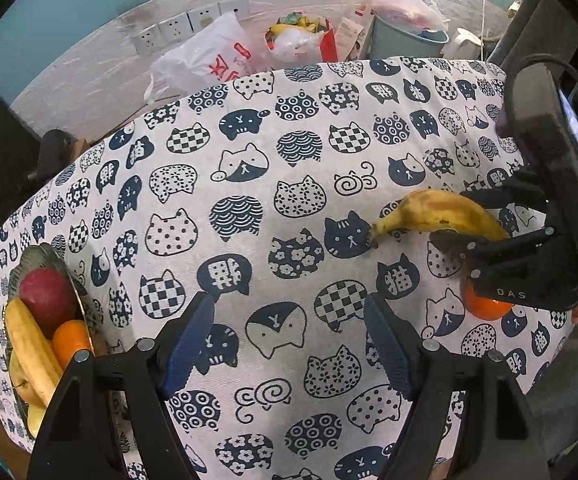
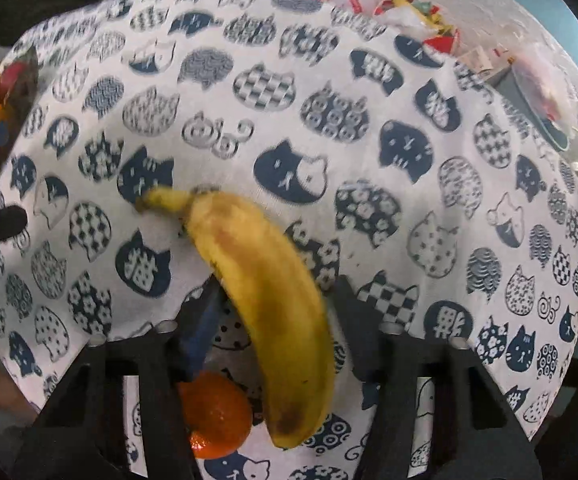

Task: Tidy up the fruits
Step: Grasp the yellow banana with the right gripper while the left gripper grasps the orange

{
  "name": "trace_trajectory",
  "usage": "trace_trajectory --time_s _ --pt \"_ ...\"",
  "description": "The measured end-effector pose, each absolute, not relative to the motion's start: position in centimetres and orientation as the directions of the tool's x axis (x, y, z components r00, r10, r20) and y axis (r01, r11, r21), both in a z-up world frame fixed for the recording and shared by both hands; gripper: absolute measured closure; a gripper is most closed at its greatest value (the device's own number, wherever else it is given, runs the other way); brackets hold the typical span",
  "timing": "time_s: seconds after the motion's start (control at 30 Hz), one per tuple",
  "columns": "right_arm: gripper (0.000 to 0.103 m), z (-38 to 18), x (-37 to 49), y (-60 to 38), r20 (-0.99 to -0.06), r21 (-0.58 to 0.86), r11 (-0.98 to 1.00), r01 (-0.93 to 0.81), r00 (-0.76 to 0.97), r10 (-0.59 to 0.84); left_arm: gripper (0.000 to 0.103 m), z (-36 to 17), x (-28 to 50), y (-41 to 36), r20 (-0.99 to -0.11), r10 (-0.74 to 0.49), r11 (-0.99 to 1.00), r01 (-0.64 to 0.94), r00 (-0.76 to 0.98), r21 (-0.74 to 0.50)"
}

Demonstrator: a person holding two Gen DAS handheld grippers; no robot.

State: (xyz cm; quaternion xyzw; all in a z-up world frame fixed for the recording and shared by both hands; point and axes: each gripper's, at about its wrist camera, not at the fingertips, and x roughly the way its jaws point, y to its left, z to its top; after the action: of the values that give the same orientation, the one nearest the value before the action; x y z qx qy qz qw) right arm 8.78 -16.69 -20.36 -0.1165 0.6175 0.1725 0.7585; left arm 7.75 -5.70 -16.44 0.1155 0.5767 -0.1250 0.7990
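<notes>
So the right gripper (image 2: 273,312) points down at the cat-print tablecloth (image 2: 369,140) with a spotty yellow banana (image 2: 265,292) sitting between its jaws. The fingers look snug against the fruit, but motion blur means I can't tell for sure. A tangerine (image 2: 215,420) lies just left of the banana, right under the gripper's left finger. The left gripper (image 1: 289,344) hangs open over bare cloth, nothing in it. Off to its left is a fruit bowl (image 1: 45,256) holding a red apple (image 1: 47,296), another banana (image 1: 29,348) and an orange (image 1: 71,340).
</notes>
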Motion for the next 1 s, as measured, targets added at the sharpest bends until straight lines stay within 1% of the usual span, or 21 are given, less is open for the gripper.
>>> trace_trajectory --time_s 0.13,0.23,0.33,0.5,0.73,1.0 --pt "0.066 -20.0 8.5 -17.2 -0.977 0.011 0.925 -0.379 0.193 0.091 0.024 -16.5 7.7 -6.3 -0.953 -0.077 0.94 0.339 0.294 0.028" --pt "0.07 -19.7 8.7 -18.9 -0.977 0.019 0.949 -0.314 0.194 0.084 0.024 -16.4 7.7 -7.1 -0.954 -0.099 0.941 0.338 0.283 0.002" --pt "0.07 -19.6 8.3 -20.1 -0.98 0.015 0.966 -0.26 0.189 0.066 0.024 -16.1 7.6 -8.3 -0.953 -0.138 0.936 0.349 0.27 -0.037" --pt "0.07 -19.2 6.9 -22.0 -0.984 0.01 0.98 -0.2 0.173 0.045 0.024 -15.9 7.2 -10.6 -0.951 -0.176 0.92 0.386 0.255 -0.066" --pt "0.07 -18.2 4.9 -25.1 -0.985 0.019 0.994 -0.106 0.168 0.037 0.023 -16.6 6.2 -13.3 -0.945 -0.26 0.899 0.406 0.199 -0.162" --pt "0.07 -18.2 1.3 -28.1 -0.98 0.05 0.998 -0.036 0.189 0.055 0.022 -17.6 5.2 -16.0 -0.946 -0.282 0.88 0.437 0.161 -0.188"
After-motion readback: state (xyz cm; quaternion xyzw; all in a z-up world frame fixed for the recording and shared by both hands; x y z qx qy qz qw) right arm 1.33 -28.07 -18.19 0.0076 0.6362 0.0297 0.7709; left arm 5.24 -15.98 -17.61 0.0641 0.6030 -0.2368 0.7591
